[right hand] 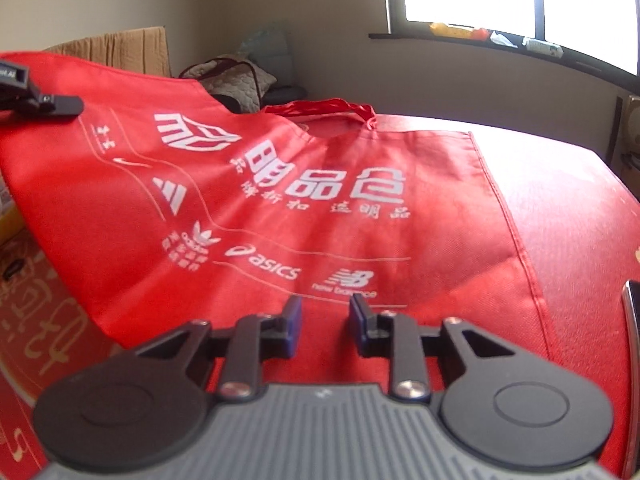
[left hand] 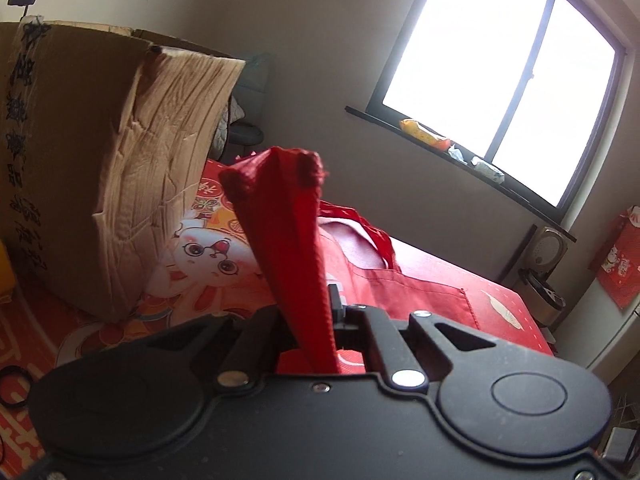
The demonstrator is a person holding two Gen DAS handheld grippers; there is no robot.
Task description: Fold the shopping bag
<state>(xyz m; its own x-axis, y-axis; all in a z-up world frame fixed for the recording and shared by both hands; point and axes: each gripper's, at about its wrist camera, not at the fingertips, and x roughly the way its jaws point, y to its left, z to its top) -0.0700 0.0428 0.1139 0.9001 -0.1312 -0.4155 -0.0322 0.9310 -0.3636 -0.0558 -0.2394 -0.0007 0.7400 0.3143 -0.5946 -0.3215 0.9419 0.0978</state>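
Note:
A red non-woven shopping bag (right hand: 320, 200) with white brand logos lies on the red-covered table (right hand: 580, 220). Its handles (right hand: 320, 108) point to the far side. The bag's left edge is lifted off the table. My left gripper (left hand: 316, 320) is shut on a bunched fold of the bag (left hand: 280, 220), which sticks up between its fingers. In the right wrist view the left gripper (right hand: 60, 104) shows at the upper left, pinching that raised edge. My right gripper (right hand: 325, 312) is open, just above the bag's near edge, with nothing between its fingers.
A big crumpled cardboard box (left hand: 80, 160) stands on the table at the left, close to the bag. A black ring (left hand: 14, 384) lies near the left edge. A window sill (left hand: 440, 140) with small items runs behind. A metal bin (left hand: 544, 292) stands beyond the table's right end.

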